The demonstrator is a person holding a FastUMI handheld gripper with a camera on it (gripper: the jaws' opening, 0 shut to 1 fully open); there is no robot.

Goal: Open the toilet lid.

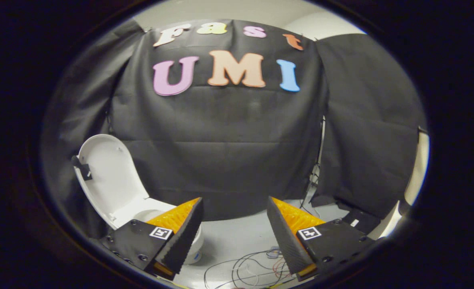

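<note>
In the gripper view, no readable brand or label is showing on the toilet; each finger mount is carrying a small square black-and-white marker, which is a pattern and not writing. The person's hand and arm are lying behind the camera, so the pose can only be read from the view: the gripper (234,216) is pointing roughly level toward the black cloth wall (228,160), tilted a little so that the floor (237,241) is filling the space between and below the fingers.

The fingers (182,237) are standing wide apart, with bare floor and cloth showing in the gap, and they are holding nothing and touching nothing.

The toilet (148,212) is sitting to the left, partly hidden behind the left finger. Its lid (108,176) is standing upright, raised off the bowl and leaning back toward the cloth, with a small dark piece fixed at its outer edge. The lid is well apart from both fingers.

Thin wires (253,267) are lying in loose loops on the floor just ahead of the fingers, and a cable (315,172) is hanging down the cloth beyond the right finger
</note>
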